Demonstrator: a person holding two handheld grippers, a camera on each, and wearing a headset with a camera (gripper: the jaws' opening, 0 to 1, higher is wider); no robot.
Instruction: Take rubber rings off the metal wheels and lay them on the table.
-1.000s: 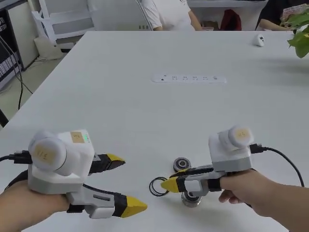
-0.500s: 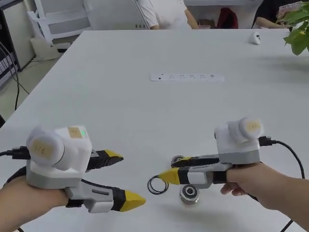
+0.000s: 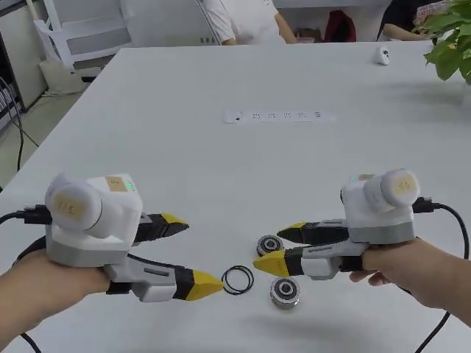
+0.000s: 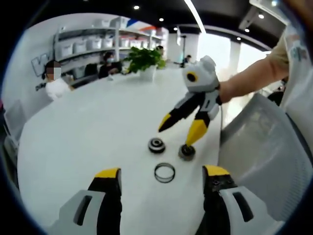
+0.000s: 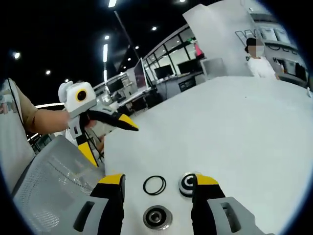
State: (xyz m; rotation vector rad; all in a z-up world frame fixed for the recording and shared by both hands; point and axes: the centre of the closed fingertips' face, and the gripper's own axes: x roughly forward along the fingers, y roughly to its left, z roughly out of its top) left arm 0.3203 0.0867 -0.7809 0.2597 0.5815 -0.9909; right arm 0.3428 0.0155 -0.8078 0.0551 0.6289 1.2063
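Two thin black rubber rings [image 3: 238, 279] lie overlapped on the white table [image 3: 221, 169], free of both grippers. Just right of them are two small metal wheels: a dark-rimmed one [image 3: 269, 245] and a silvery one [image 3: 285, 291]. My right gripper [image 3: 281, 246] is open above the wheels, with the dark-rimmed wheel showing between its yellow tips. My left gripper [image 3: 193, 254] is open left of the rings and holds nothing. In the left gripper view the rings [image 4: 165, 172] lie ahead between the jaws, the wheels [image 4: 156, 145] beyond. In the right gripper view the rings [image 5: 154, 185] and a wheel [image 5: 157, 217] sit between the jaws.
A white power strip [image 3: 283, 116] lies mid-table. A small white object [image 3: 382, 55] and a green plant [image 3: 449, 44] are at the far right. People sit at the far end. A cable [image 3: 456, 228] trails from the right gripper.
The right gripper has gone from shut beside the rings to open, pulling back to the right and upward. The rings stay on the table. The left gripper has barely moved.
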